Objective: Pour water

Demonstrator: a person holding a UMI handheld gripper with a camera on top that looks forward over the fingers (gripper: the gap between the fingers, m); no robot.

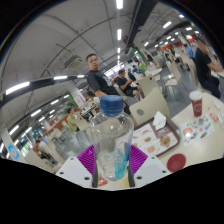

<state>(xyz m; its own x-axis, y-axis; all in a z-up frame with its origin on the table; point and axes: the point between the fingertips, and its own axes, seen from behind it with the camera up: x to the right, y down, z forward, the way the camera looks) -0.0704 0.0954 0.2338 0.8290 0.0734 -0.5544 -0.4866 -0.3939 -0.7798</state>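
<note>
Here, nearest of all, the gripper (pixel 110 166) has its two white fingers (pixel 78 170) closed in on a bottle (pixel 110 130), one on either side, with the purple pads (pixel 88 157) pressed against the clear plastic near its base. The bottle stands roughly upright between them, lifted clear of the table, and it has a blue cap (pixel 111 102) on top; the cap is still on. The plastic is ribbed and see-through, and I cannot tell how much water is inside it. Just beyond the fingers, off to the right, a pale table (pixel 200 140) carries a tray (pixel 165 140) with scraps of food or wrappers on it, a small red dish (pixel 177 161) close by, and farther along a red cup (pixel 196 102) standing upright near a cluster of small coloured things I cannot make out. A piece of white paper (pixel 159 120) sticks up near the middle of that table. Beyond it there is a chair back (pixel 148 107), tan in colour. Farther off, a person in a dark jacket (pixel 97 80) sits facing this way, and more people (pixel 125 80) sit at tables behind. Another person (pixel 205 60) in dark clothes is at the far right. Overhead, long strip lights (pixel 119 33) run across the ceiling of what looks like a large canteen.
</note>
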